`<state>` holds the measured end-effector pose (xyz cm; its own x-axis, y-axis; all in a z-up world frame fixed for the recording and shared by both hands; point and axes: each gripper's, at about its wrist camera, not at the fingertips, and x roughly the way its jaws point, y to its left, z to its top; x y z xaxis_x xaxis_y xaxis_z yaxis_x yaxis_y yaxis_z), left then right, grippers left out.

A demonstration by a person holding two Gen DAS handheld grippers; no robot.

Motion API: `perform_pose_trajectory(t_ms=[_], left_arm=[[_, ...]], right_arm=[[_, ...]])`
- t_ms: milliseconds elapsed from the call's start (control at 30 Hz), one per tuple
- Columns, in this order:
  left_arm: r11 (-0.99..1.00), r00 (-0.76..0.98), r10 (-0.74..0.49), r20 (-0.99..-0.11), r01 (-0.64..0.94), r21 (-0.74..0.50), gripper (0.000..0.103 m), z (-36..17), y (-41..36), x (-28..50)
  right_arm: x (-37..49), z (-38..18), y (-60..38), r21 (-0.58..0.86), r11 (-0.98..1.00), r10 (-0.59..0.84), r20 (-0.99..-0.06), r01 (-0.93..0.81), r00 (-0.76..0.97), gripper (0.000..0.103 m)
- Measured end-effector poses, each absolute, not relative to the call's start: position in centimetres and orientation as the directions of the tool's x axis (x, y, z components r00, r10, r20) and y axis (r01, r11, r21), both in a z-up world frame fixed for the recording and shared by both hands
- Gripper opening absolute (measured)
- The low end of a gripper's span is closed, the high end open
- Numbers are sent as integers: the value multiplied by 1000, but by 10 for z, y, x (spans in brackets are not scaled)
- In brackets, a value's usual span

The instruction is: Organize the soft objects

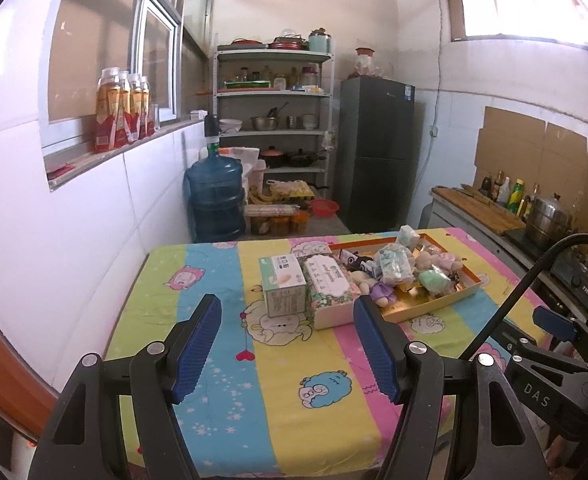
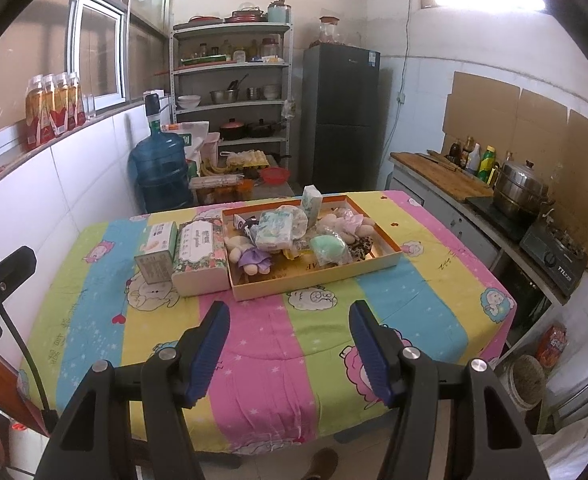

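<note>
Right wrist view: the right gripper (image 2: 288,344) is held spread and empty short of the tray (image 2: 314,280), seemingly ready to pick toys.

The left claw (image 1: 288,346) is held with its jaws spread wide, nothing lying between the blue ribbed pads (image 1: 198,344). It is pointed forward and tilted downward. Off to its right, part of the other claw's black frame is seen, with a black cable arching above it. The right claw (image 2: 290,348) is likewise held open and empty, its pads (image 2: 368,350) angled outward, and is tilted downward too. To its left, a piece of the left claw's black body is seen at the frame's edge.
</note>
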<state>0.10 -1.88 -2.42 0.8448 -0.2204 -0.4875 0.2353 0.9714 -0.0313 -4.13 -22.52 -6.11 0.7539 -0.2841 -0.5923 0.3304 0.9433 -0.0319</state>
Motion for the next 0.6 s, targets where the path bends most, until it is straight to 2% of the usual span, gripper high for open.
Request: perform_pose_trajectory(t_ms=[600], left_arm=[[970, 841, -223, -492, 240, -30, 70, -28, -19, 3]], right_arm=[[-42, -65, -225, -28, 944, -280, -597, 328, 752, 62]])
